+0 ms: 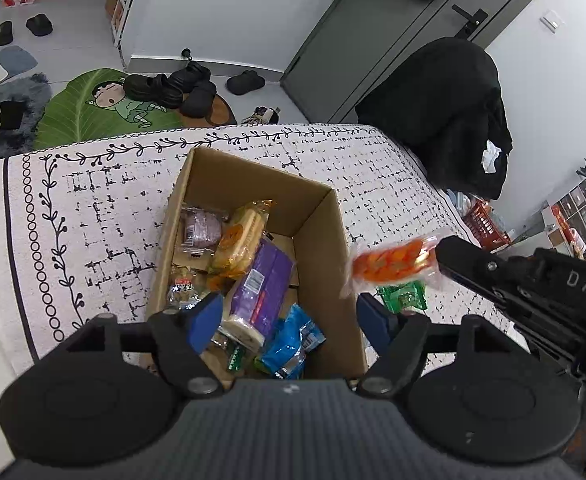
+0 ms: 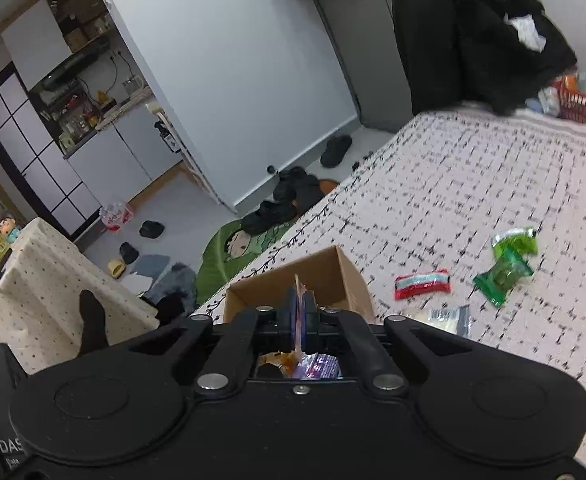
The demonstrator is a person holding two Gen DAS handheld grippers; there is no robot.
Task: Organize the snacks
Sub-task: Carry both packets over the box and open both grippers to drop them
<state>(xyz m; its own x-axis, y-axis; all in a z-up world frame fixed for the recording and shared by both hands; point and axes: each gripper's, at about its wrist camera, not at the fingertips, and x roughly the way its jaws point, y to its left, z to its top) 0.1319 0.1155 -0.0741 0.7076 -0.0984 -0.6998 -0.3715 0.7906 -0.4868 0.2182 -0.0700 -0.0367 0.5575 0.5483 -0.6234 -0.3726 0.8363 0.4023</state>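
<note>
An open cardboard box point(image 1: 321, 240) stands on the patterned bed cover point(image 1: 93, 220). It holds several snack packs, among them a purple one point(image 1: 263, 284), a yellow-orange one point(image 1: 241, 240) and a blue one point(image 1: 289, 344). My left gripper point(image 1: 291, 320) hangs open over the box's near end, nothing pressed between its blue pads. My right gripper point(image 1: 439, 254) is shut on the wrapper edge of an orange snack pack point(image 1: 393, 266), held in the air just right of the box. In the right wrist view, the right gripper point(image 2: 302, 308) pinches that thin wrapper above the box point(image 2: 333, 268).
On the cover right of the box lie a green pack point(image 2: 509, 264), a red pack point(image 2: 423, 282) and a clear pack point(image 2: 445, 318). A black coat point(image 1: 445, 112) hangs past the bed's far corner, with a red basket point(image 2: 585, 104) beside it. Shoes point(image 1: 173, 84) sit on the floor.
</note>
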